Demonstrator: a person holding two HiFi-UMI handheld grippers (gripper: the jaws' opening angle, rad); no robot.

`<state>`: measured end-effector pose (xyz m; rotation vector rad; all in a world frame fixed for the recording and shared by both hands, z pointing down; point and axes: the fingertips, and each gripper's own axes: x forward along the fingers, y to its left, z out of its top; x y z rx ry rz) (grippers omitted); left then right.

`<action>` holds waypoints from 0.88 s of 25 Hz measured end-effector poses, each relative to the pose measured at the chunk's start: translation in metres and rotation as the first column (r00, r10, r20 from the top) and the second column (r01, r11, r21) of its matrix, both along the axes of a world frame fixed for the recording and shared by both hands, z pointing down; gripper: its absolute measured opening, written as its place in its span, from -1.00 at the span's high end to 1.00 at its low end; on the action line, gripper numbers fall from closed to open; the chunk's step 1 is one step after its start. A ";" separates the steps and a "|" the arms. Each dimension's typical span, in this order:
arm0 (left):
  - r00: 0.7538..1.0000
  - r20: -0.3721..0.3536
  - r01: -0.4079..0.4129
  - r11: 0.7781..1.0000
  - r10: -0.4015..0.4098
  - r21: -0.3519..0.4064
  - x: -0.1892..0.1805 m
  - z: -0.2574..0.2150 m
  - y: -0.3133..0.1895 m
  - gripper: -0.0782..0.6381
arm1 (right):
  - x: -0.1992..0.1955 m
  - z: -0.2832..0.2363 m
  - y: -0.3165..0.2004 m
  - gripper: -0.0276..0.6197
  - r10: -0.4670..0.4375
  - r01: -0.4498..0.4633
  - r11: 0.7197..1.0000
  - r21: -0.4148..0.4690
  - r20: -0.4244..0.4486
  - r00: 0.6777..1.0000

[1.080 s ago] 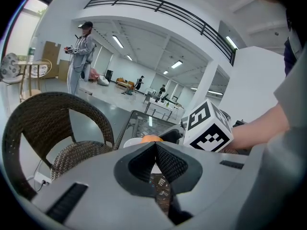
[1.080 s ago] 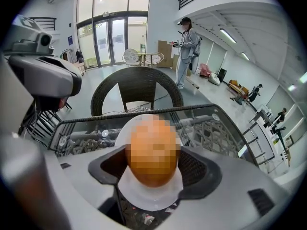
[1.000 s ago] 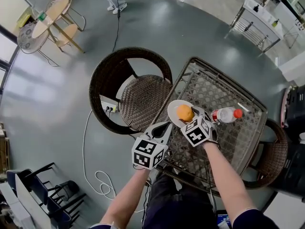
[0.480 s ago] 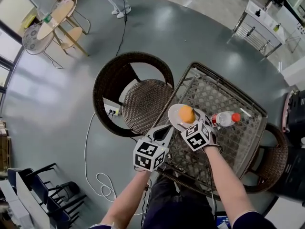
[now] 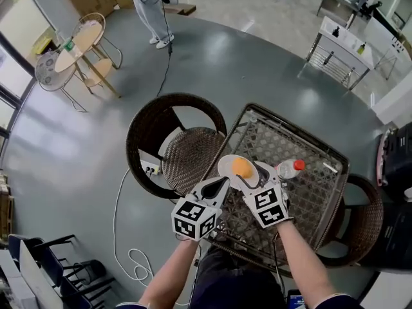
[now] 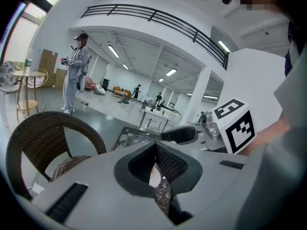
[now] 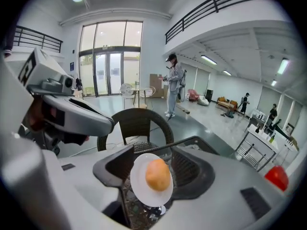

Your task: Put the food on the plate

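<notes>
An orange, round piece of food [image 5: 241, 167] [image 7: 158, 175] lies on a small white plate [image 5: 225, 166] [image 7: 144, 194] on the wire-mesh table [image 5: 309, 192], near its left edge. My right gripper [image 5: 252, 177] [image 7: 152, 153] hovers just short of the plate on my side; its jaws are closing with nothing gripped between them, and the plate and food lie ahead of them. My left gripper [image 5: 223, 181] [image 6: 154, 146] is beside it at the table's edge, jaws together and empty, pointing at the plate.
A plastic bottle with a red cap [image 5: 288, 168] [image 7: 276, 178] lies on the table right of the plate. A dark wicker chair [image 5: 174, 140] stands left of the table, another [image 5: 364, 217] at its right. A power strip [image 5: 149, 161] and cable lie on the floor. A person [image 5: 151, 5] stands far off.
My right gripper has drawn back a little from the food, which stays on the plate. The left gripper keeps its place beside it. The head view has shifted slightly.
</notes>
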<state>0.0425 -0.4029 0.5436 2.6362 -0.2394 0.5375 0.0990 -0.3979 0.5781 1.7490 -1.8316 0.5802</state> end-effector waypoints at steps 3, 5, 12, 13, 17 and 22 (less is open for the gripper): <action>0.999 -0.036 -0.004 1.000 0.005 0.030 0.005 -0.026 0.007 0.76 | -0.002 -0.037 0.013 0.39 0.020 -0.022 0.994 0.106 0.019 1.000; 0.998 -0.063 0.000 0.999 0.004 0.053 0.008 -0.046 0.009 0.76 | 0.002 -0.063 0.021 0.64 0.047 -0.049 0.981 0.188 0.013 0.999; 0.992 -0.125 -0.011 0.991 0.028 0.133 0.014 -0.105 0.027 0.76 | 0.010 -0.135 0.049 0.90 0.091 -0.102 0.922 0.372 0.047 0.995; 0.991 -0.132 -0.015 0.990 0.034 0.142 0.014 -0.112 0.032 0.76 | 0.011 -0.145 0.054 0.90 0.094 -0.110 0.913 0.393 0.061 0.994; 0.985 -0.159 -0.037 0.981 0.068 0.188 0.016 -0.139 0.052 0.76 | 0.014 -0.184 0.072 0.90 0.094 -0.141 0.867 0.479 0.119 0.988; 0.979 -0.178 -0.053 0.973 0.094 0.226 0.016 -0.161 0.064 0.76 | 0.015 -0.210 0.085 0.90 0.077 -0.142 0.834 0.533 0.142 0.987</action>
